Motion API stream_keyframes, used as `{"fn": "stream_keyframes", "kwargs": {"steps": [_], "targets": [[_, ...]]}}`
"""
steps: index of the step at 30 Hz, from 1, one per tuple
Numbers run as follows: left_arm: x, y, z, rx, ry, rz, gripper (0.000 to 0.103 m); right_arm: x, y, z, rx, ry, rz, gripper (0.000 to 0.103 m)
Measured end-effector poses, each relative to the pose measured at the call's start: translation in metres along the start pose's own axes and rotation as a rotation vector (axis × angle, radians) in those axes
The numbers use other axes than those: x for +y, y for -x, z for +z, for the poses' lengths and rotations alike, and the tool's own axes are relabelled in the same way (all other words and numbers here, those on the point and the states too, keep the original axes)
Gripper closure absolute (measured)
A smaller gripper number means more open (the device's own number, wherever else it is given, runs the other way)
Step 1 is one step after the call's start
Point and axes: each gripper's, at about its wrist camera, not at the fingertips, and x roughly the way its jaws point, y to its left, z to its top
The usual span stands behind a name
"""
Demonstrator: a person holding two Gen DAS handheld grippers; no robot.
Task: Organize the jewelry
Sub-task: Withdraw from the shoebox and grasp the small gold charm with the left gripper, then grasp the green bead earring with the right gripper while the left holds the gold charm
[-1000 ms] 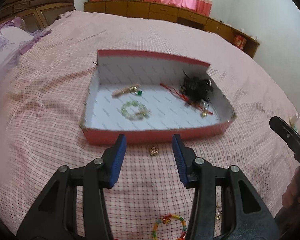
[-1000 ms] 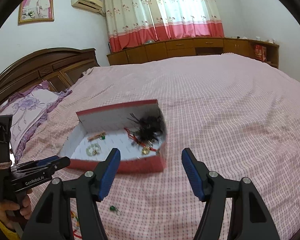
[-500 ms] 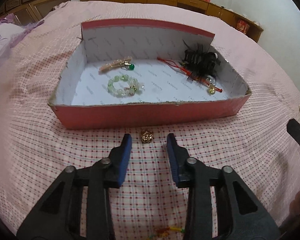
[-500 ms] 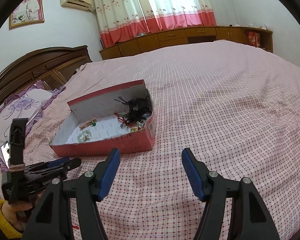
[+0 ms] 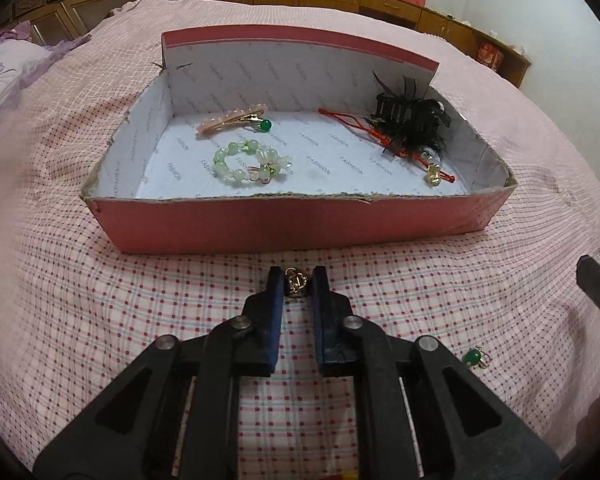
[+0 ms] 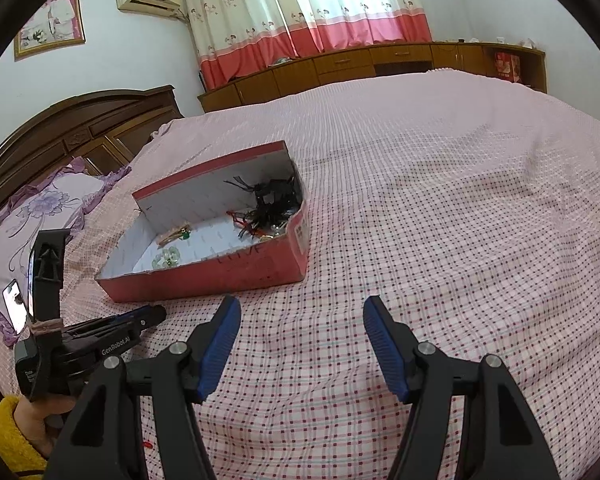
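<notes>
A small gold charm (image 5: pixel 296 281) lies on the checked bedspread just in front of the red box (image 5: pixel 300 224). My left gripper (image 5: pixel 297 276) is around it, its jaws closing and the blue pads pressing it from both sides. Inside the box lie a green bead bracelet (image 5: pixel 248 162), a pink hair clip (image 5: pixel 232 120), a red cord (image 5: pixel 352 120) and a black hair claw (image 5: pixel 410 118). A green-stone ring (image 5: pixel 474 358) rests on the bed to the right. My right gripper (image 6: pixel 302 316) hovers open over bare bedspread, right of the box (image 6: pixel 220 272), holding nothing.
A purple flowered pillow (image 6: pixel 40 208) and dark wooden headboard (image 6: pixel 80 128) are at the left. Low wooden cabinets (image 6: pixel 360 64) line the far wall under pink curtains. A hand in a yellow sleeve (image 6: pixel 8 428) holds the left gripper, with a phone (image 6: pixel 14 304) mounted.
My left gripper came down toward the box and its jaws closed from wide apart onto the gold charm. The right gripper sank a little and stayed open.
</notes>
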Motion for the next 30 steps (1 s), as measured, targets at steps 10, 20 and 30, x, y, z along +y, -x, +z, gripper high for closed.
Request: {"fn": "stream_keyframes", "kwargs": {"steps": [10,20,30], "targets": [[0.013,0.042,-0.006,-0.058,0.012,-0.036,0.098,0.015,0.006,-0.001,0.003,0.027,0.01,0.037],[0.033,0.07,-0.007,-0.095,0.055,-0.029,0.098,0.048,-0.007,-0.016,0.073,0.066,0.064,0.037],[0.056,0.077,-0.015,-0.111,0.106,-0.033,0.098,0.066,-0.037,-0.035,0.176,0.089,0.1,0.048]]}}
